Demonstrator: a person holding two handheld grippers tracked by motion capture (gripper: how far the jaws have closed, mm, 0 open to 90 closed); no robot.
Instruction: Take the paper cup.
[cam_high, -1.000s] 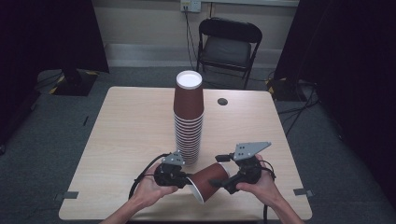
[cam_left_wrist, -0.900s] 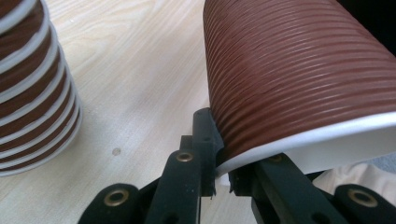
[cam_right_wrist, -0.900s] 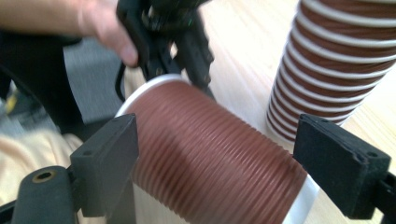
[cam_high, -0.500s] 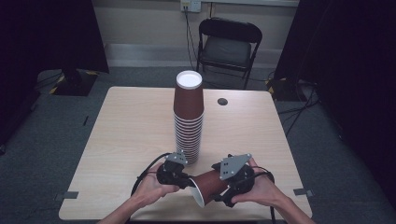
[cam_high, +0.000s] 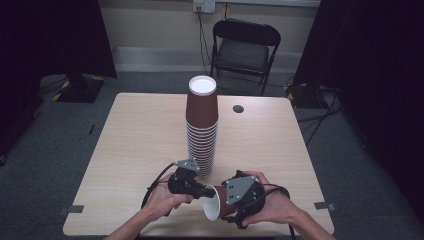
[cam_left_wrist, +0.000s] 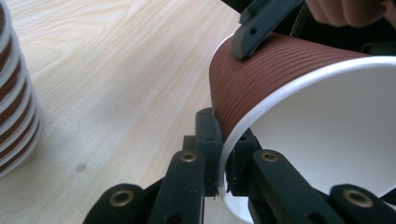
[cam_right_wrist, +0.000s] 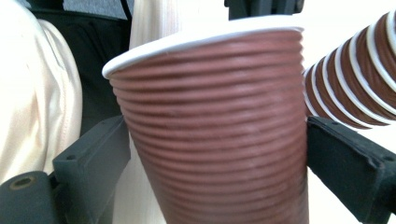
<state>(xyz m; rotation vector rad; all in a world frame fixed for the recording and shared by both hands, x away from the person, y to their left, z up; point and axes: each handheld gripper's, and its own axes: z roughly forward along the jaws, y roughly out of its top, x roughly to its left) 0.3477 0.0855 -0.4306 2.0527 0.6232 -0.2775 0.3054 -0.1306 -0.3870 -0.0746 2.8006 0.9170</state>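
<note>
Two claws on one cup (cam_high: 215, 205) | left claw (cam_left_wrist: 219, 154) pinches rim | right claw (cam_right_wrist: 215, 154) clamps body

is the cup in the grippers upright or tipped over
Tipped on its side: the cup lies roughly level above the table, white mouth toward the person. The left gripper pinches its rim, and the right gripper clamps its ribbed wall.

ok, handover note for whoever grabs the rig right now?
Left gripper: shut on the rim of the loose cup, one finger inside, one outside.
Right gripper: fingers either side of the cup's ribbed body; contact can't be confirmed.
Cup lies on its side between both hands at the table's near edge, mouth toward the person.
Cup stack stands mid-table, inverted.
Done: one cup is off the stack.
Left: probably set it down or restack it.
</note>
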